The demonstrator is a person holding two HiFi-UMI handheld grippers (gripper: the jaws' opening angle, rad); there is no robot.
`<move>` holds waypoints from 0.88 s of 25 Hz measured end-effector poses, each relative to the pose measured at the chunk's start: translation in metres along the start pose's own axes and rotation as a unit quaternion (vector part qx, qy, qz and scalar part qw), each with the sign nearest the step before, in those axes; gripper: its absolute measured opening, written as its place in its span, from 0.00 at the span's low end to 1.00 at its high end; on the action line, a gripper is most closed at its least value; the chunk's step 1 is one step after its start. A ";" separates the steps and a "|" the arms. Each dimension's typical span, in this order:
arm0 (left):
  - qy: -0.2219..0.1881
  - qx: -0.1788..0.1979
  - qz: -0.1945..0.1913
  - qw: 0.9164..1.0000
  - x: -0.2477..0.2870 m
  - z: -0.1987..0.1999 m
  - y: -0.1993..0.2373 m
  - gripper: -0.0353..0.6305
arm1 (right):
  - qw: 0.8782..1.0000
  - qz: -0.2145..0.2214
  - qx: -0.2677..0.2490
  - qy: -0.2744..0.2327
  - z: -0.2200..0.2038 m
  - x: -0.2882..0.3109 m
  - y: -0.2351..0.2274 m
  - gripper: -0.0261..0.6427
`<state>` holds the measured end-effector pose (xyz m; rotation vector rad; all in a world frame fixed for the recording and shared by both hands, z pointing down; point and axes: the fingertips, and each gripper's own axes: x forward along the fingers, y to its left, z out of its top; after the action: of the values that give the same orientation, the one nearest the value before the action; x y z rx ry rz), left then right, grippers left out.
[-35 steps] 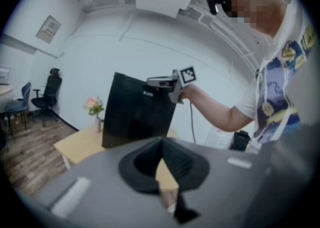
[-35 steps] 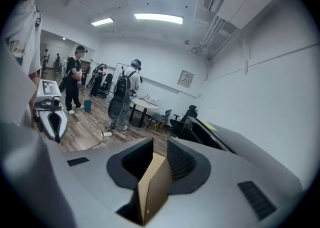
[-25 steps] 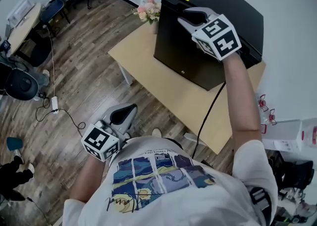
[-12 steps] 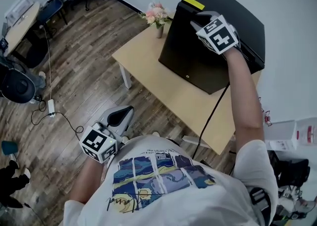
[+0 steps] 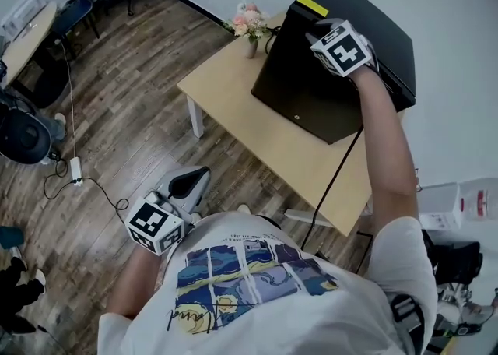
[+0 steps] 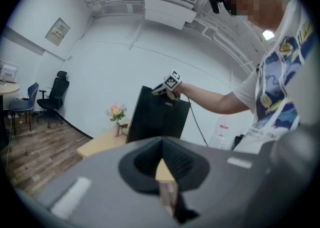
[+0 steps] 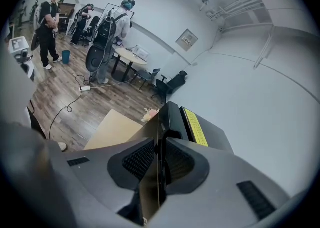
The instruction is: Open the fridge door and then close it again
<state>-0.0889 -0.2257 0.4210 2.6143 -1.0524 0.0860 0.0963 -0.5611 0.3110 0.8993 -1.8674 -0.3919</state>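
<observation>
Our right gripper pinches the door's top edge, ready to swing it. The fridge sits at the table's far corner. Our left gripper hangs closed, empty.

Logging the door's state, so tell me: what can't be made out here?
- Whether the fridge door is ajar: head view, the right gripper covers its top edge.
- What is inside: every view, the door hides it.
- Yellow label print: head view and right gripper view, too small.
</observation>
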 end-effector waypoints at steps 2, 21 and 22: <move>0.000 -0.001 0.000 1.000 -0.007 -0.002 0.004 0.07 | 1.000 -0.002 0.009 0.004 0.000 0.001 0.000 0.13; 0.004 -0.011 -0.006 1.000 -0.057 -0.023 0.011 0.06 | 0.999 0.005 0.047 0.009 -0.004 -0.001 -0.003 0.12; 0.004 -0.012 -0.006 1.000 -0.060 -0.024 0.011 0.06 | 0.999 0.005 0.047 0.009 -0.004 0.000 -0.003 0.12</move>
<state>-0.1386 -0.1862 0.4360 2.5958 -1.0288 0.0807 0.1015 -0.5622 0.3110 0.9537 -1.8851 -0.2909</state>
